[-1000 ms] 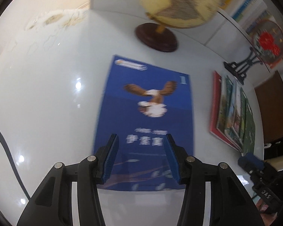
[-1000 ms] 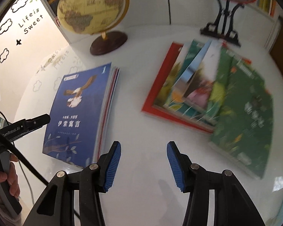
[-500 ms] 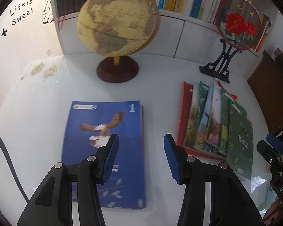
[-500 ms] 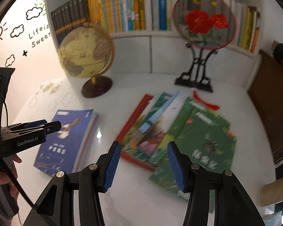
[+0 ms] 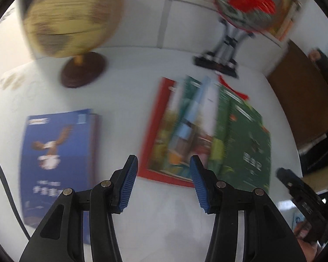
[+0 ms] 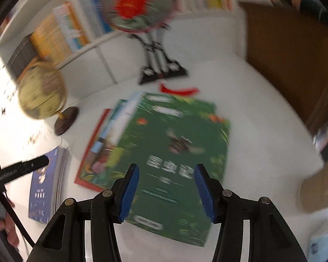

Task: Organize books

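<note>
Left tool (image 5: 161,180) angled down, jaws apart, nothing between pads. Right tool (image 6: 165,191) angled down, jaws apart, empty. Hand (image 6: 5,227) grips left tool's handle.

Left gripper (image 5: 163,181) and right gripper (image 6: 165,190), both with black angular plastic arms, ribbed blue pads (image 6: 130,193) on the fingers, round silver screws at the joints, white lettering along one black finger, thin black cable (image 5: 2,185) trailing beside
</note>
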### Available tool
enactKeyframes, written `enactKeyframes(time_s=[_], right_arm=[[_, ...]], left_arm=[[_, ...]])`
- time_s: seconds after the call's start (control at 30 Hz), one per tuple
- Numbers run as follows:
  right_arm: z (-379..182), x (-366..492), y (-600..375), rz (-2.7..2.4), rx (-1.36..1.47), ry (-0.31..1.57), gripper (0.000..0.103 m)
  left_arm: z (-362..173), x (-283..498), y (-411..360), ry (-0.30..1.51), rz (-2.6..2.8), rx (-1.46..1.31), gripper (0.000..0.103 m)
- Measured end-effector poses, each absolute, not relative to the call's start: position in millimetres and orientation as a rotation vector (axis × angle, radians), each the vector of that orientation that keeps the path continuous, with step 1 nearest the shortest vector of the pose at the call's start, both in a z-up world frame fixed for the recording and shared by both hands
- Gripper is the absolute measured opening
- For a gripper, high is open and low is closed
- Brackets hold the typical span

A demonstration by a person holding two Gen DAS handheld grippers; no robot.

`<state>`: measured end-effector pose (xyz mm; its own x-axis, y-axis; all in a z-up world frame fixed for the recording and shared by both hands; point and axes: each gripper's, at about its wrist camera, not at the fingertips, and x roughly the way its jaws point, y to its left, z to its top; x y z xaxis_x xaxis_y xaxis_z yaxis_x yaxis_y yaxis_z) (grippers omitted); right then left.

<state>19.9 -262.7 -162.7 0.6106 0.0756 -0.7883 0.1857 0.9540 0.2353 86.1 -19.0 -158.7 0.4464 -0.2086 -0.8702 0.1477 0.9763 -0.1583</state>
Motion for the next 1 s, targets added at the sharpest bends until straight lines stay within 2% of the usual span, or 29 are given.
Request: enactKeyframes(time_s=[0.4,0.47,0.5,0.53,1.0], right_arm=[[-228.8,29.2,-319.5,-0.095,0.522,1.096,0.052],[-230.0,31.8,-317.6,-0.066,0.522,1.086,0.051],[-230.9,34.4,-316.2,-0.051,0.524,1.089,0.056],[-230.6,36.1,-314.5,-0.045,0.519,1.088,0.060],[-221.6,58.1,-276.4,0.143,0.463,1.094,0.065]], left_arm=[[-208.9,88.4,-108.0,1.228,-0.405,0.022,0.048],[-208.2,84.8,-113.3,1.211,-0.430,0.051,0.060],[-208.5,82.8,-116.7,1.209,-0.432,0.077,0.070],[-209.9,81.9,-118.4,1.217,-0.429,0.092,0.074],[-205.0,55.6,-82.4,1.226,-0.409,0.125,0.074]])
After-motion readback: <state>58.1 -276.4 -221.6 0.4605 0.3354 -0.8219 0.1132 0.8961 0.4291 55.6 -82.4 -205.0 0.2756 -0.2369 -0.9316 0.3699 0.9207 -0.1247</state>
